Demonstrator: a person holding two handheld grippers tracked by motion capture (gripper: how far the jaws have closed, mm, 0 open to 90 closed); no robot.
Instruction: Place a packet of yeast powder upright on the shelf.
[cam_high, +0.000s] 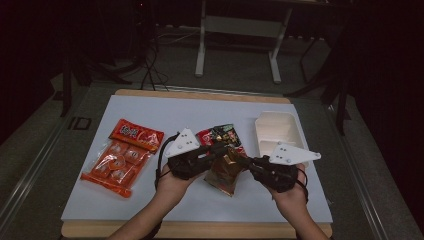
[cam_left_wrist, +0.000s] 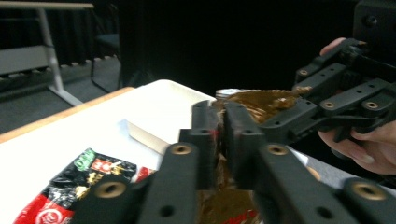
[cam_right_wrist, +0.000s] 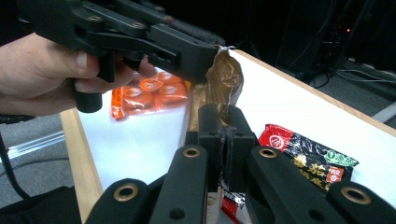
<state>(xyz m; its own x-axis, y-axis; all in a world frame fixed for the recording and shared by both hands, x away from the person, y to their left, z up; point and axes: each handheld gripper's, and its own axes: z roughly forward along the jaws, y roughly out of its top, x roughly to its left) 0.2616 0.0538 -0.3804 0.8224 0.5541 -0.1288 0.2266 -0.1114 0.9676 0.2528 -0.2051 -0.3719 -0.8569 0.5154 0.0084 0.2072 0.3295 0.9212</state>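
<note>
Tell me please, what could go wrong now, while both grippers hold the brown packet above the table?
1. Both the left gripper and the right gripper pinch the top edge of the brown packet. If they pull apart hard, it may tear suddenly and spill its contents.
2. The grips sit on a thin edge, so the packet may slip out of one.
3. The red and black packet lies right behind and could get knocked.

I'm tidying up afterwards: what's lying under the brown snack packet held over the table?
Under the brown packet, which the left gripper and right gripper both pinch, lies a red-and-black packet, partly covered. Its hidden part cannot be seen.
</note>
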